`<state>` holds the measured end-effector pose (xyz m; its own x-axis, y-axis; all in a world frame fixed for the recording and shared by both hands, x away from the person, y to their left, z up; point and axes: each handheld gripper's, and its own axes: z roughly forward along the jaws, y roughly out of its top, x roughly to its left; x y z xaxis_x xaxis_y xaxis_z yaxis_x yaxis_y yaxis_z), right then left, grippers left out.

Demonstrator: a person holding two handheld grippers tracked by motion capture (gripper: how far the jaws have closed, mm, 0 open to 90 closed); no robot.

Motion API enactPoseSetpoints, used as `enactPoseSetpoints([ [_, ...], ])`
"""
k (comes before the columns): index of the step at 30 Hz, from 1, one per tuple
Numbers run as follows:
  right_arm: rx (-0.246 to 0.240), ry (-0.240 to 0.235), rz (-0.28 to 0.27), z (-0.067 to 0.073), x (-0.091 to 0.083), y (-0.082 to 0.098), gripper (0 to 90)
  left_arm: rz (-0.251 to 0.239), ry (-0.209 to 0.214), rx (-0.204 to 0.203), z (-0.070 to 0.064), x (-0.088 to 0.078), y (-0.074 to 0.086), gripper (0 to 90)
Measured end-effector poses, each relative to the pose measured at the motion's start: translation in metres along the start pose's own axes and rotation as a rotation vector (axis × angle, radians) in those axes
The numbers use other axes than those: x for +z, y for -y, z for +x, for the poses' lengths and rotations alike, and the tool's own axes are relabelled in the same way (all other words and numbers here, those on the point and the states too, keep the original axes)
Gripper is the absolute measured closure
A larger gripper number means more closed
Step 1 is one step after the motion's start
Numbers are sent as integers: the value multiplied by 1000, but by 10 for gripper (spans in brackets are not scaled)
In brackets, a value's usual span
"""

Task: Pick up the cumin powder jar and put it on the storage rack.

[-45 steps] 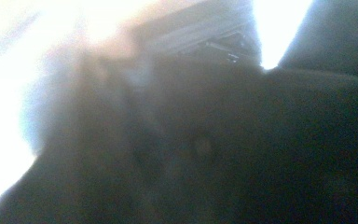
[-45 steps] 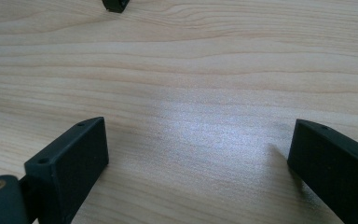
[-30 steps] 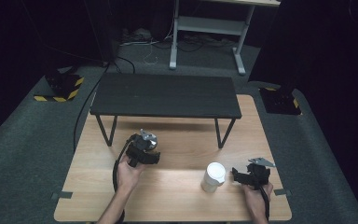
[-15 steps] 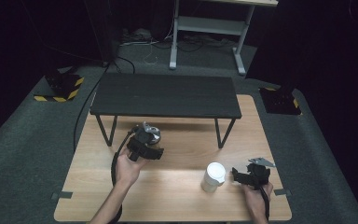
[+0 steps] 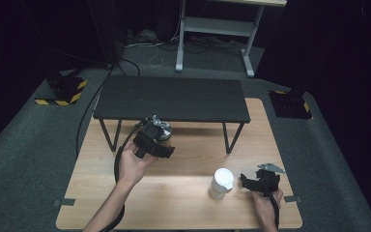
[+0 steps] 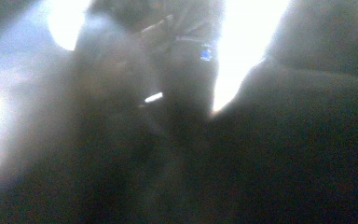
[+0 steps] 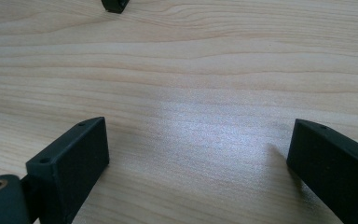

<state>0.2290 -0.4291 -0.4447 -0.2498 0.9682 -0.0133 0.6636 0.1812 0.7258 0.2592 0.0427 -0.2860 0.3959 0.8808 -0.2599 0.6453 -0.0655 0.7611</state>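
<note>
White cup (image 5: 221,182) stands ungrasped on the desk (image 5: 183,193) beside the right gripper (image 5: 249,182), jaws spread wide; left gripper (image 5: 162,150) state unclear. Next probably: reach the cup.

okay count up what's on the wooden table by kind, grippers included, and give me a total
White cup: 1
Black bench-like shelf: 1
Handheld grippers: 2, the left gripper and the right gripper
Total: 4
</note>
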Motion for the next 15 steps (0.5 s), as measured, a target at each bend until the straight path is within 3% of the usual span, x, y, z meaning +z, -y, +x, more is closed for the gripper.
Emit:
enactPoseSetpoints([
  [7,0,0,0,0,0,0,48,-9,19,7,-4,-8,-19,314],
  [11,0,0,0,0,0,0,48,-21,16,26,-8,-11,-38,314],
  [15,0,0,0,0,0,0,48,-34,15,18,-7,-11,-49,314],
])
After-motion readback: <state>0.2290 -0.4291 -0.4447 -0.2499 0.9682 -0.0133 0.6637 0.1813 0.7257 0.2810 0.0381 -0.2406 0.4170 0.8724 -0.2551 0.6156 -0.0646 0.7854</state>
